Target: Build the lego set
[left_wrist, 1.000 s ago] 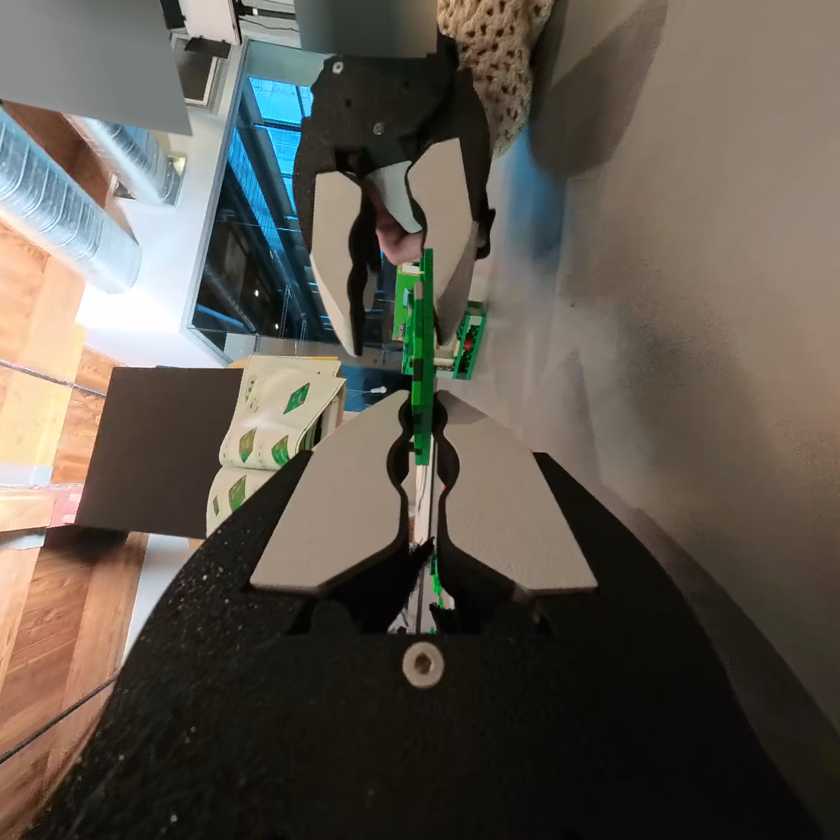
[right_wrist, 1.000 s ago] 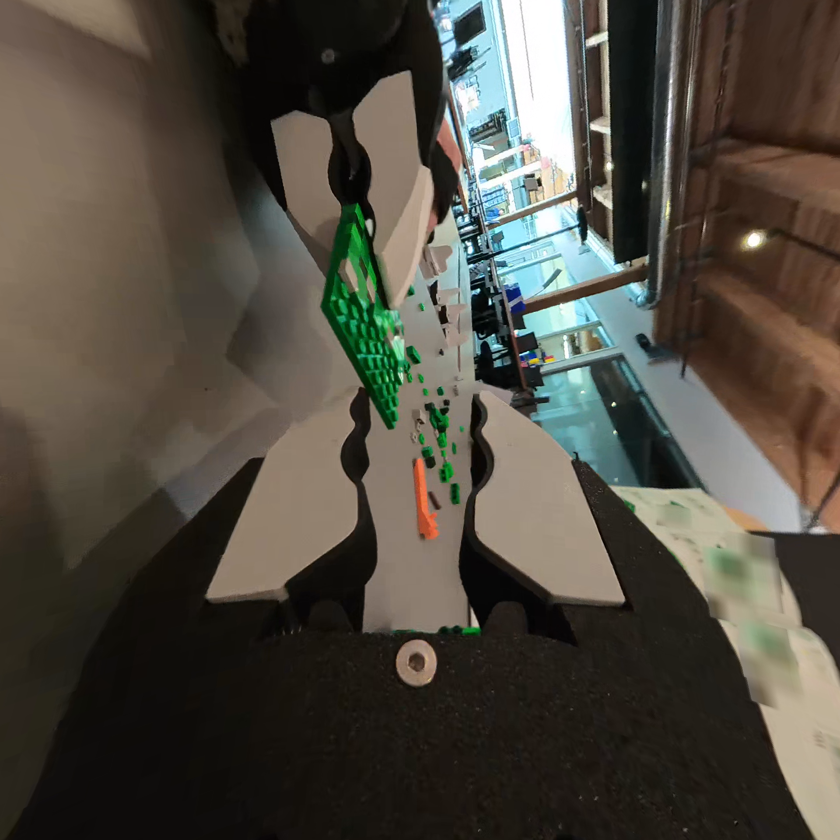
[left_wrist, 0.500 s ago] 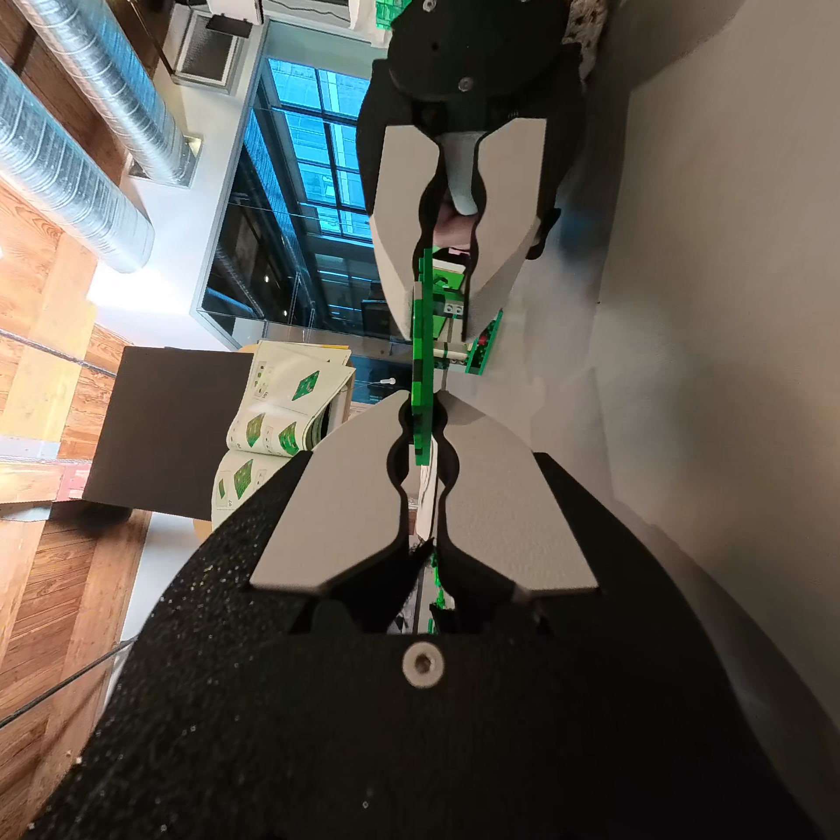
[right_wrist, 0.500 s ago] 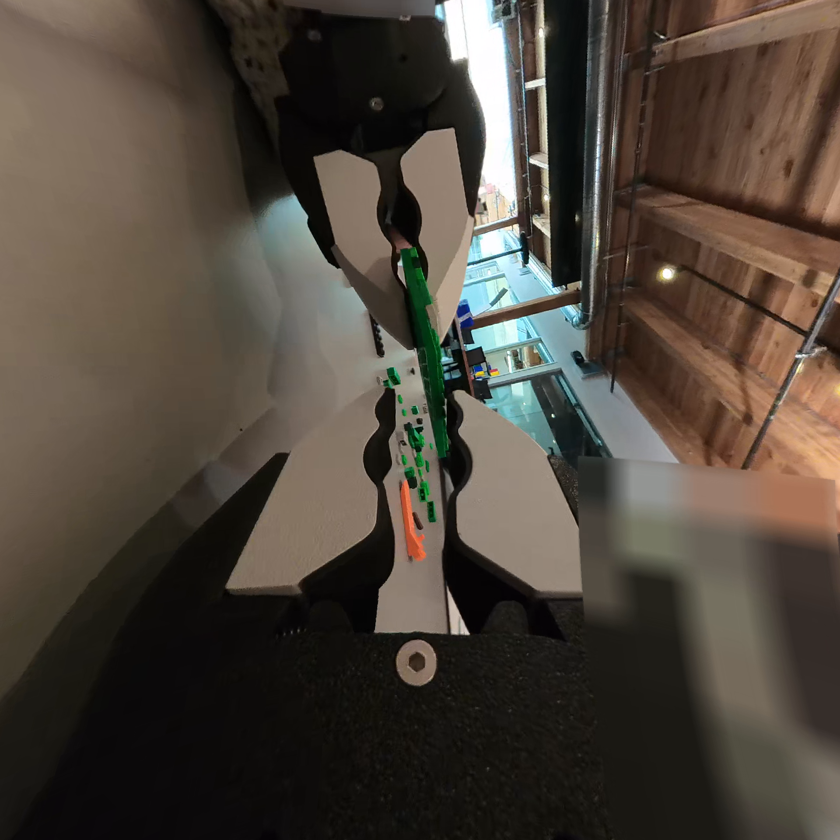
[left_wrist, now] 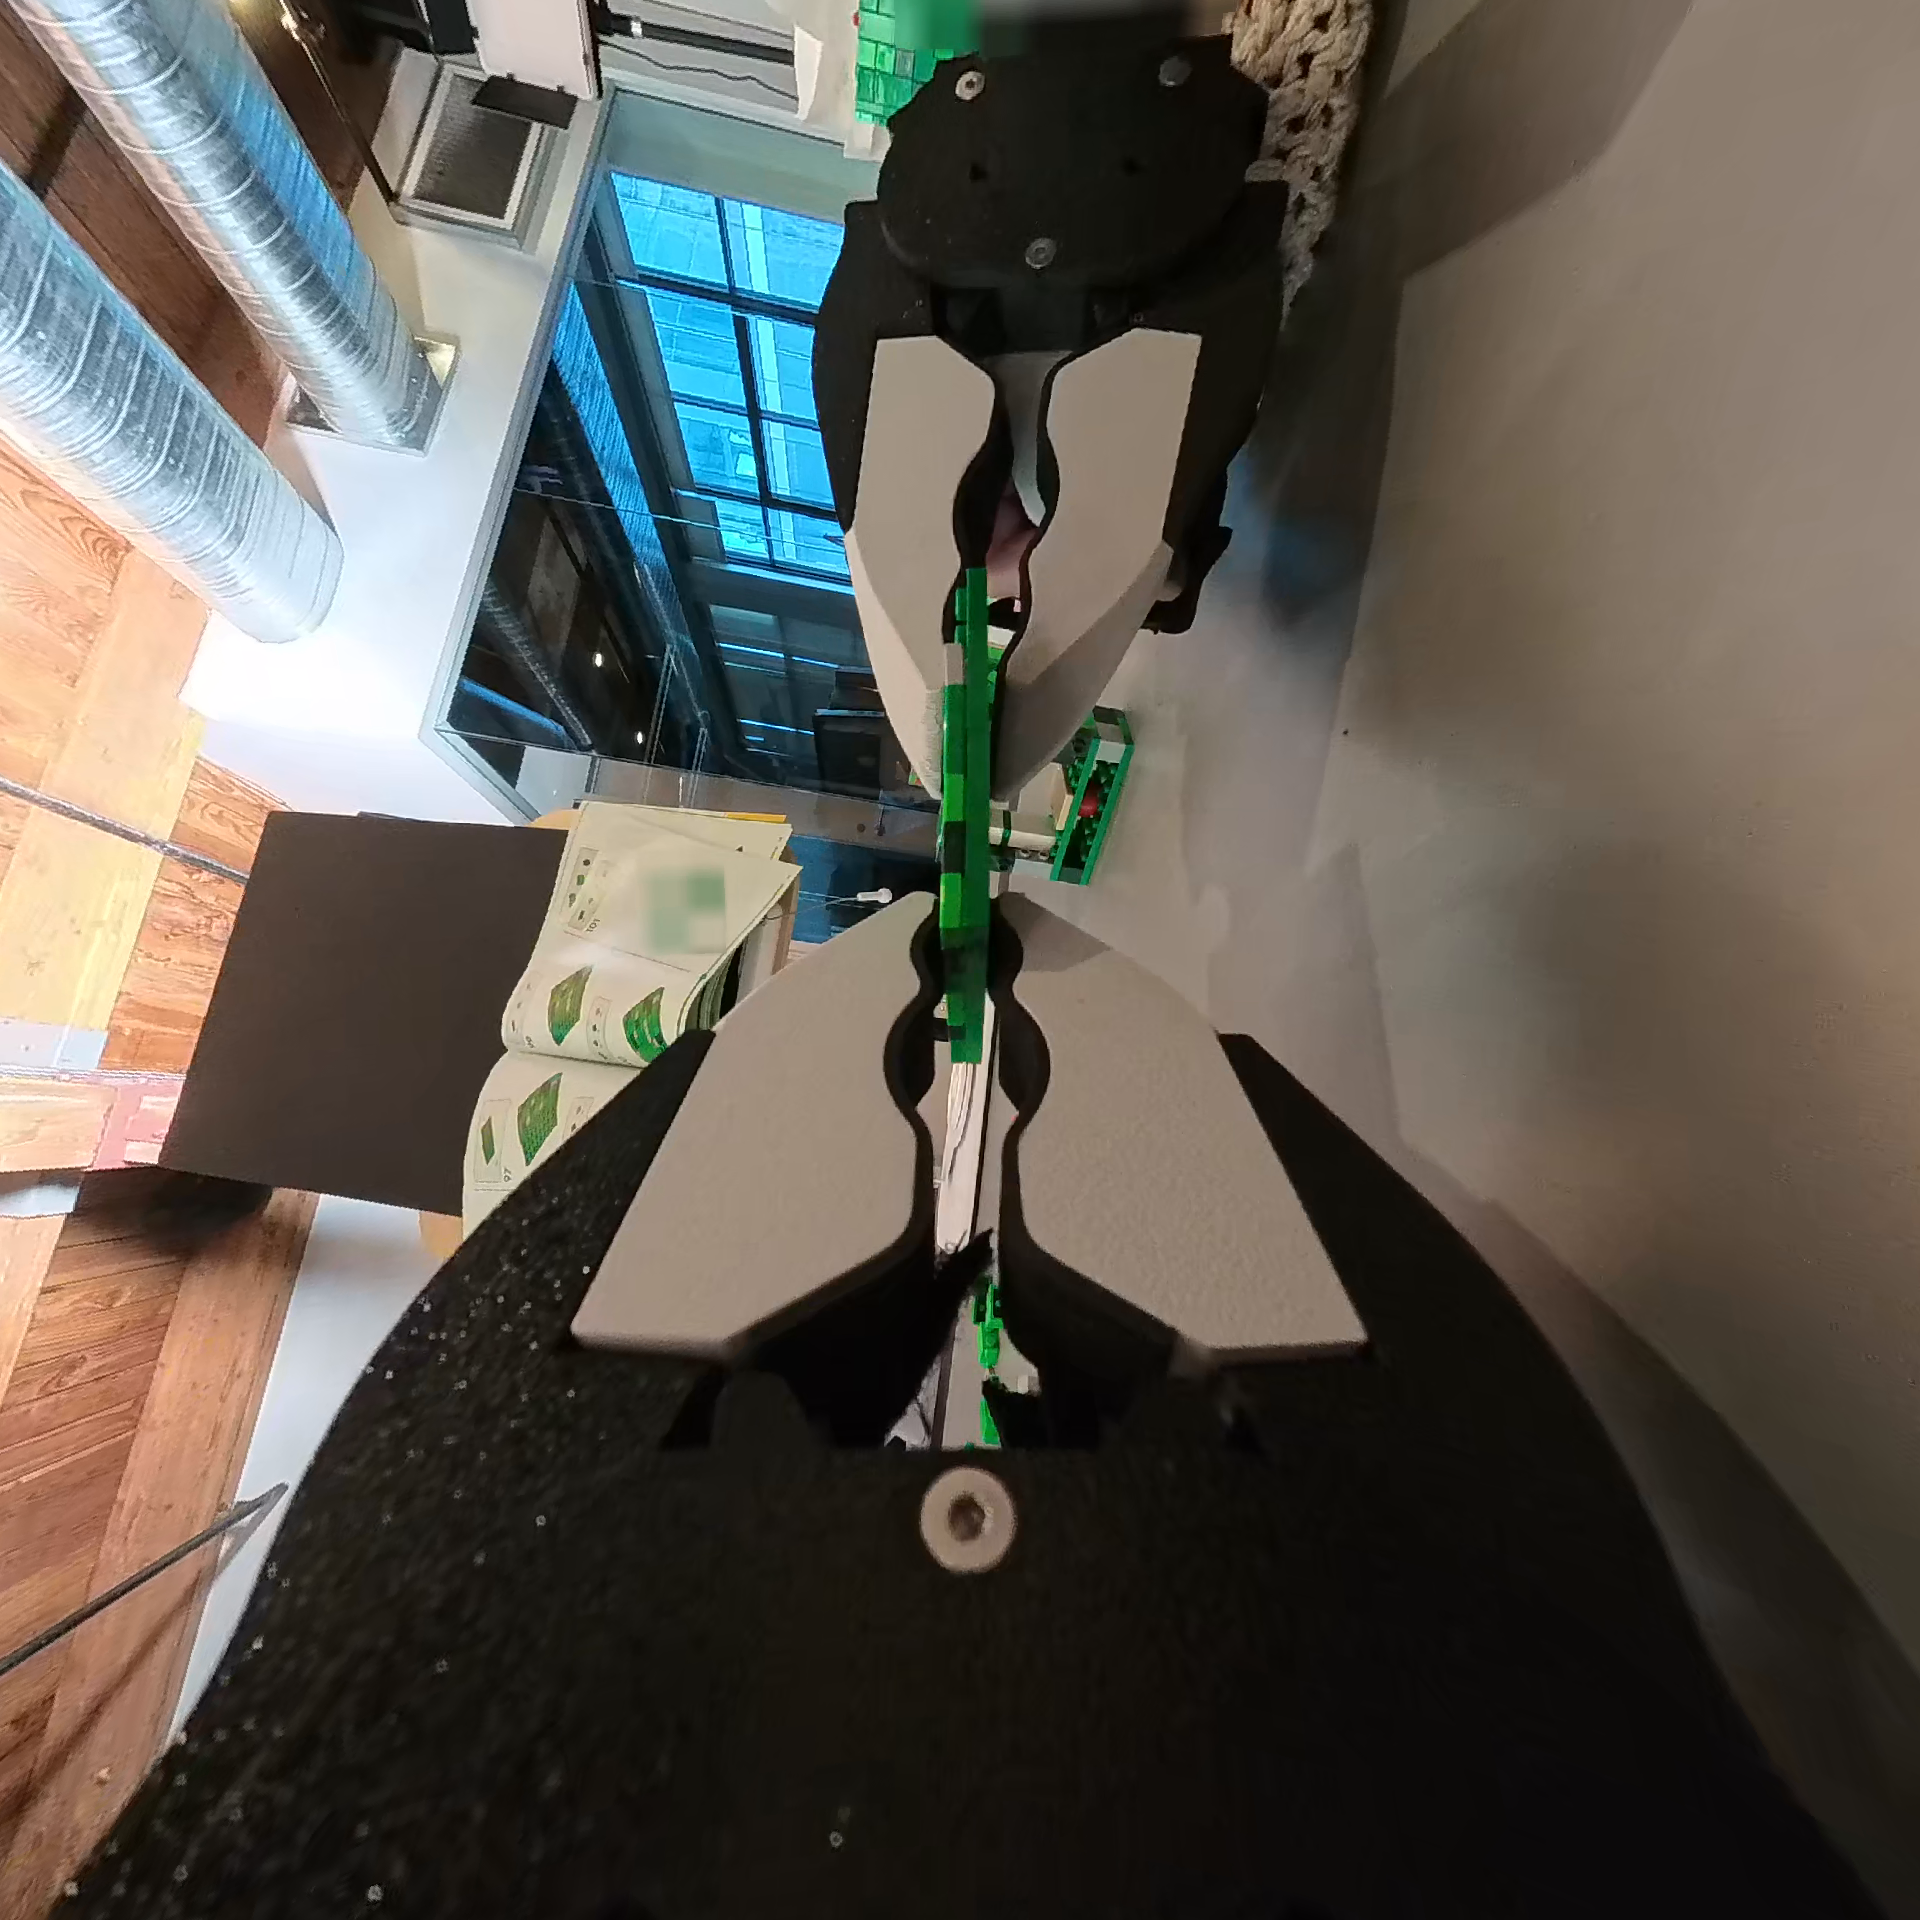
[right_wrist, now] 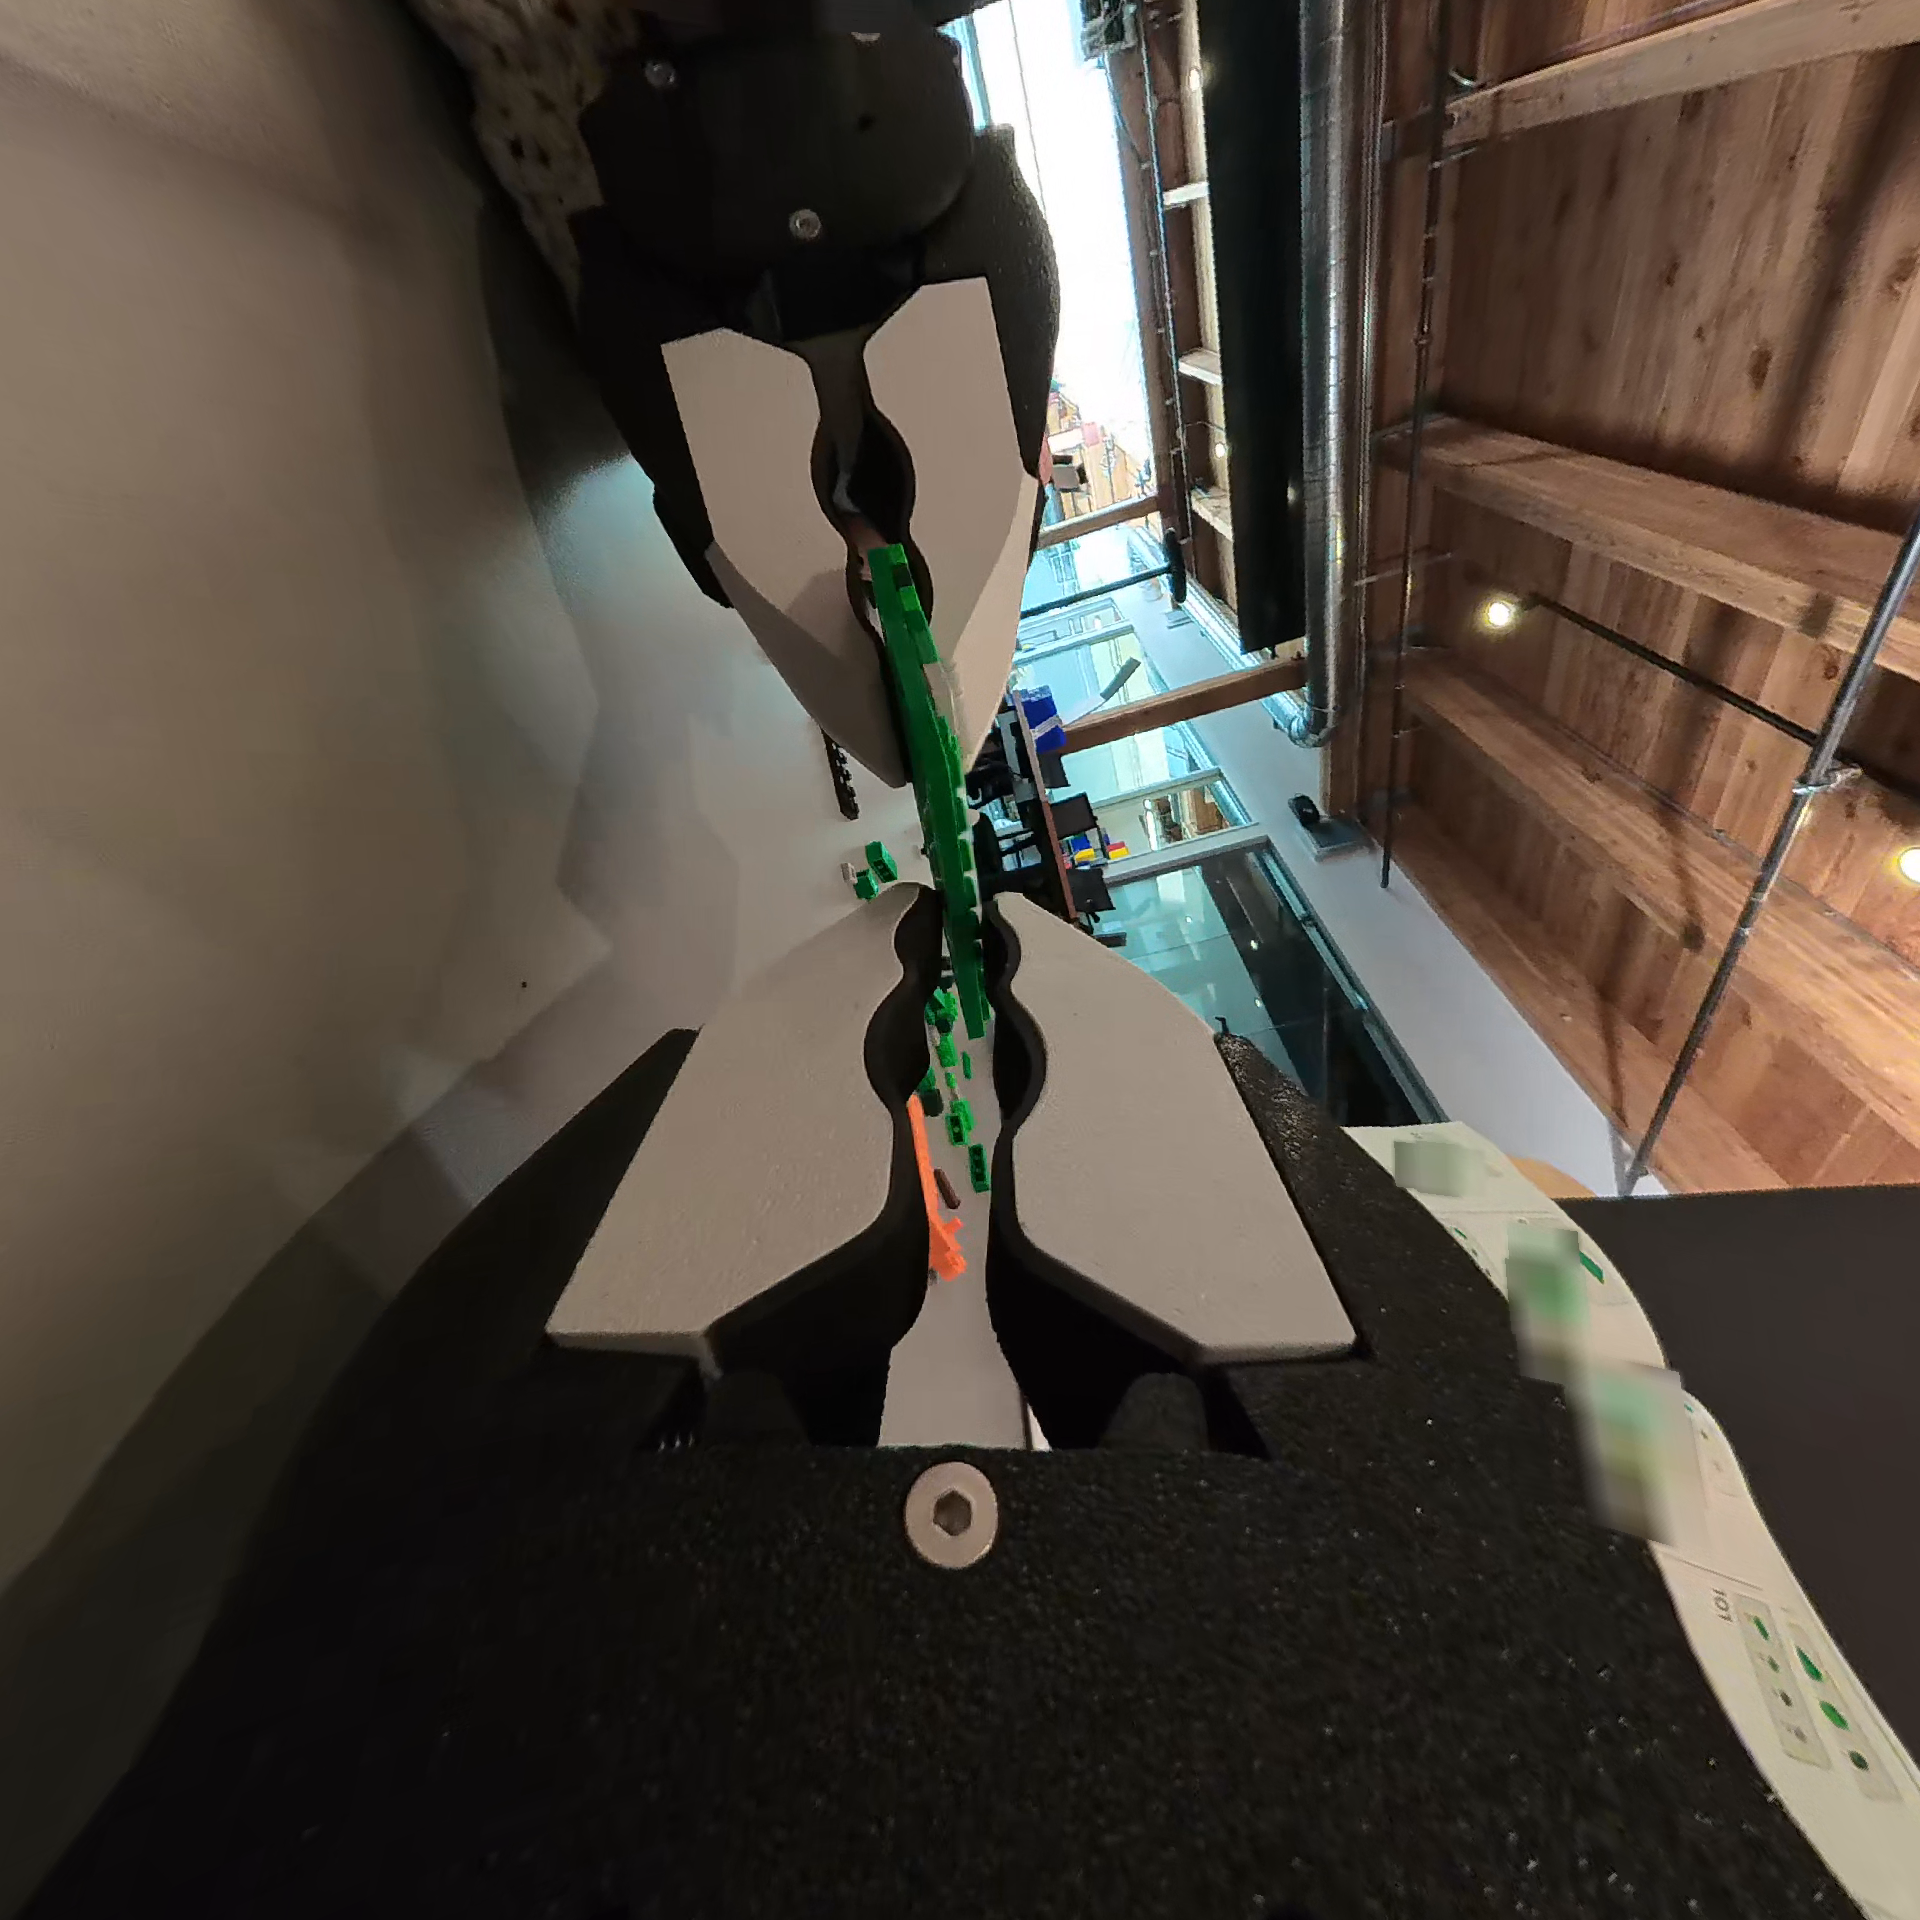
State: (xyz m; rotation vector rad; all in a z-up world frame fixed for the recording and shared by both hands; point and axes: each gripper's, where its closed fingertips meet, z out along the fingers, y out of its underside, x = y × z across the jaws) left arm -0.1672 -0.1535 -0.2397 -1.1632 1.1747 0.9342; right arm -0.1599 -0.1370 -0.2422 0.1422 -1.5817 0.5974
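Note:
A flat green lego plate [left_wrist: 964, 831] hangs edge-on in the air between my two grippers, which face each other. My left gripper [left_wrist: 964, 914] is shut on its near end. My right gripper [left_wrist: 971, 748] comes from the far side and is shut on the other end. In the right wrist view the plate [right_wrist: 935, 790] runs from my right gripper [right_wrist: 956, 909] up to the left gripper [right_wrist: 925, 758]. Several loose green pieces [right_wrist: 956, 1081] and an orange brick separator [right_wrist: 935, 1195] lie on the pale table [right_wrist: 312, 727] behind.
A small green and white lego build [left_wrist: 1091, 810] stands on the table [left_wrist: 1558, 831] just beyond the plate. An open instruction booklet [left_wrist: 644, 966] leans on a black board [left_wrist: 364, 997]. The booklet also shows in the right wrist view [right_wrist: 1714, 1558]. My left and right fingertips are right by each other.
My right gripper has moved in over the plate's free end and its fingers have narrowed onto it. The plate has turned edge-on to the right wrist view. The left grip has held.

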